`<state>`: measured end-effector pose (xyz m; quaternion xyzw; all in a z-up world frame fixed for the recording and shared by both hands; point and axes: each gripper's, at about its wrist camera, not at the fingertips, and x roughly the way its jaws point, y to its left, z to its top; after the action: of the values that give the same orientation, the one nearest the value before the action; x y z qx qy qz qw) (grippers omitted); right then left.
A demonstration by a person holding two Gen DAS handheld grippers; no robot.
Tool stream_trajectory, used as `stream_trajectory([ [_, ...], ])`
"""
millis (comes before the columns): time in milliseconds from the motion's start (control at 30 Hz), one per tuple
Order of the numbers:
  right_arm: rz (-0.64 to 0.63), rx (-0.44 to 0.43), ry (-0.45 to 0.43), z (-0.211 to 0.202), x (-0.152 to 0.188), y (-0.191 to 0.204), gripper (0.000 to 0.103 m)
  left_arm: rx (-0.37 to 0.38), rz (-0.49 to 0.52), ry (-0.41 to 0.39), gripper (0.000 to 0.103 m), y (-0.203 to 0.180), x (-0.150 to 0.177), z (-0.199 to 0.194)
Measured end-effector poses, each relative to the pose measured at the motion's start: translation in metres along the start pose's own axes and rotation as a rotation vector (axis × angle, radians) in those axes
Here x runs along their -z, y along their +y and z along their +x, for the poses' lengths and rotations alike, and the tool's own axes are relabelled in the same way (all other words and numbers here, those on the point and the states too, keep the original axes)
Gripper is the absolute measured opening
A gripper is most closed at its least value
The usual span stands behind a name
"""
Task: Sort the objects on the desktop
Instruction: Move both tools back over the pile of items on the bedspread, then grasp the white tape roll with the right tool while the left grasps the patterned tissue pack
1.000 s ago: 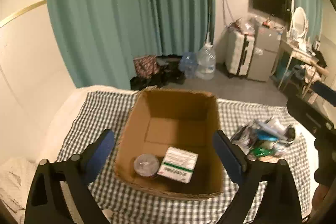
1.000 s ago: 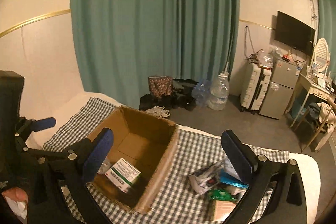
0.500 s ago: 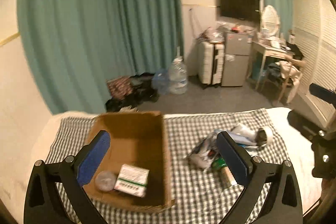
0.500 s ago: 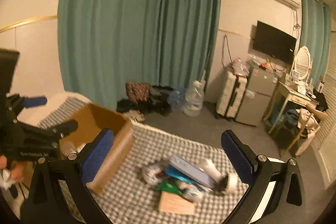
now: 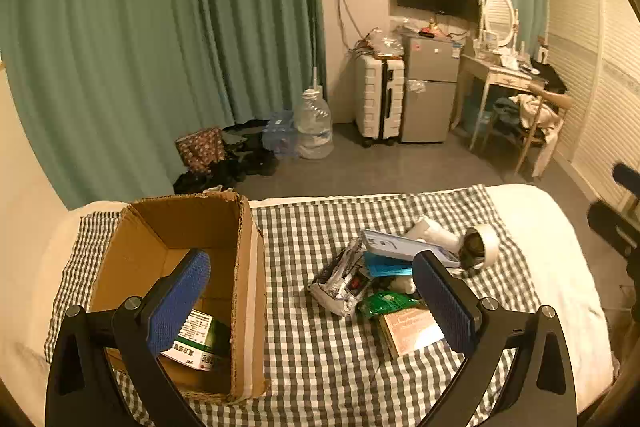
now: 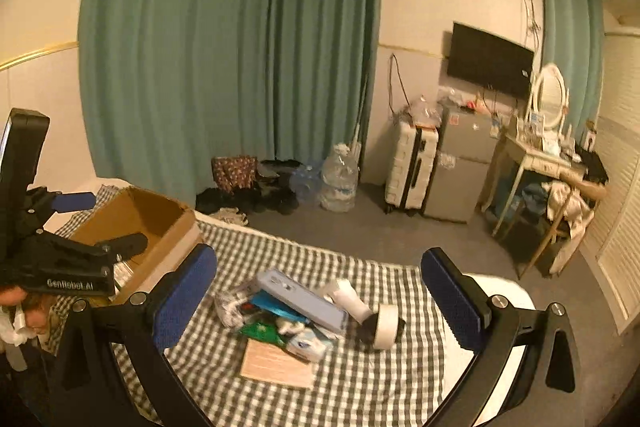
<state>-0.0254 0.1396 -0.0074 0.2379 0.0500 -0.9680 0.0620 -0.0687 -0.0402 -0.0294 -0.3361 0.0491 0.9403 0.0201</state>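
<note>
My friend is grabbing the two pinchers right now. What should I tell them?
Left gripper: open, holding nothing, above the right wall of the brown cardboard box.
Right gripper: open, holding nothing, above the pile.
Done: a green-and-white carton lies in the box.
Left: the pile on the checked cloth: a long pale-blue flat case, white tape roll, silver foil packet, green packet, tan booklet and small bits beneath. Probably they all go in the box.
</note>
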Motion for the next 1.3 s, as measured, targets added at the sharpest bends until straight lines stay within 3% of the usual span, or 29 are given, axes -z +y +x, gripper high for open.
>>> stream_trajectory([
  [133,0.024,0.027,0.097,0.017,0.016,-0.023,0.103,-0.045,0.017,-0.001,0.103,-0.011,0.005,0.016],
  [467,0.155,0.082,0.133,0.048,0.041,-0.071,0.103,-0.049,0.013,0.061,0.103,-0.027,0.021,0.074],
  [733,0.247,0.089,0.224,0.095,0.074,-0.101,0.103,-0.07,0.026,0.113,0.103,-0.03,0.038,0.122],
  [967,0.193,0.067,0.3,0.135,0.099,-0.09,0.086,-0.086,0.036,0.171,0.103,-0.026,0.052,0.161],
  [1300,0.196,0.074,0.357,0.171,0.123,-0.093,0.072,-0.09,0.06,0.247,0.103,-0.021,0.083,0.21],
])
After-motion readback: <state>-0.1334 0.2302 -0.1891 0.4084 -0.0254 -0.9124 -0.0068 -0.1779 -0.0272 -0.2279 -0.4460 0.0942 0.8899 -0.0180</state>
